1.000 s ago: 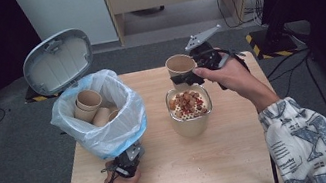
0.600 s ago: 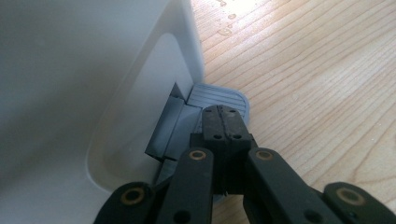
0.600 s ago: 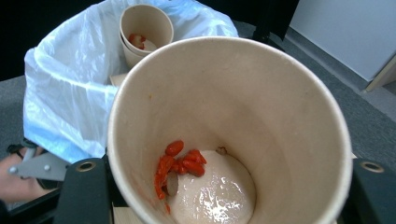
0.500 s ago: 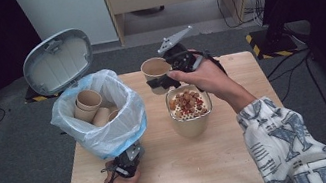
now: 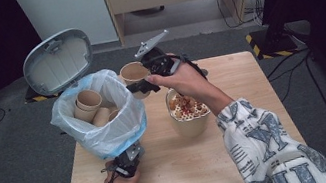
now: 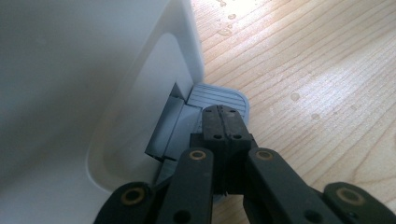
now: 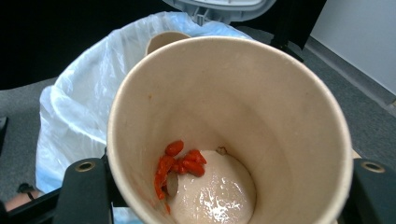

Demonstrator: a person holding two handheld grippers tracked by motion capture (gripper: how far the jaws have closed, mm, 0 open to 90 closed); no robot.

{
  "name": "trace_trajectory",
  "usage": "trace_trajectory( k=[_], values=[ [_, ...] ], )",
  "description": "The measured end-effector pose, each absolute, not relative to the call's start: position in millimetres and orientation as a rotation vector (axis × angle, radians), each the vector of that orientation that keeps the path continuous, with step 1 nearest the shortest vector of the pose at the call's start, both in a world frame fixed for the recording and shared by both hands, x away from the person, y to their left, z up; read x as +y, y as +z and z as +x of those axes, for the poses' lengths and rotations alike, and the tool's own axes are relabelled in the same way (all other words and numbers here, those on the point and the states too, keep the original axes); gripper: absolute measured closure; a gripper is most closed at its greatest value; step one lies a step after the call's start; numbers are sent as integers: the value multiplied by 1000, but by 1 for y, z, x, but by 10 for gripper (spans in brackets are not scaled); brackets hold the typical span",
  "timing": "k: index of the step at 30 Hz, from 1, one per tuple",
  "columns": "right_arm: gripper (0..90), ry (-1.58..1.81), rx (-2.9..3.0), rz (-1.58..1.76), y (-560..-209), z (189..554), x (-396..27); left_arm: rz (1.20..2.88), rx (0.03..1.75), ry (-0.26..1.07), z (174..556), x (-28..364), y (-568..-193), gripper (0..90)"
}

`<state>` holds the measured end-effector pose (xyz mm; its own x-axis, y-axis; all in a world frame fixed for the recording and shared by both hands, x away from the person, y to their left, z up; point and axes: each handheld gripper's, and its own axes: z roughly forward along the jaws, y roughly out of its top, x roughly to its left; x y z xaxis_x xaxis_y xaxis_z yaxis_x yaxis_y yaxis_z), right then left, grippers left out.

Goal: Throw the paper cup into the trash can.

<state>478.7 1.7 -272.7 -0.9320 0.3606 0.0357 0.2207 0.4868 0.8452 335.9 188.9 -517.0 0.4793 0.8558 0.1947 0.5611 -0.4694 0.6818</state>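
A brown paper cup (image 5: pixel 131 72) hangs just right of the bin's bag rim, my right gripper (image 5: pixel 144 75) shut on its wall. In the right gripper view the cup (image 7: pixel 224 116) holds red bits and a wet residue at its bottom, with my right gripper (image 7: pixel 229 191) clamping it from both sides. The white pedal bin, lined with a pale blue bag (image 5: pixel 106 127), stands at the table's left with its lid (image 5: pixel 58 61) up. My left gripper (image 5: pixel 130 160) is shut with nothing in it, its tips (image 6: pixel 223 116) resting on the grey pedal (image 6: pixel 219 95) at the bin's foot.
Several used paper cups (image 5: pixel 88 102) lie inside the bag. A paper bowl (image 5: pixel 189 120) of leftover food stands mid-table under the right forearm. The wooden table (image 5: pixel 251 86) has bare room at right and front; cables trail on the floor behind.
My right gripper has carried the cup leftwards from above the bowl's far side to the bin's rim. The left gripper has stayed on the pedal.
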Motion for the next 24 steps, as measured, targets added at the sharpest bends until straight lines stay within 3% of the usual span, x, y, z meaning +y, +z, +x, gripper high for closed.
trace_trajectory(
  k=[24],
  values=[
    [310, 1484, 2580, 481, -275, 472, 53, 2184, 1174, 716, 336, 189, -517, 895]
  ],
)
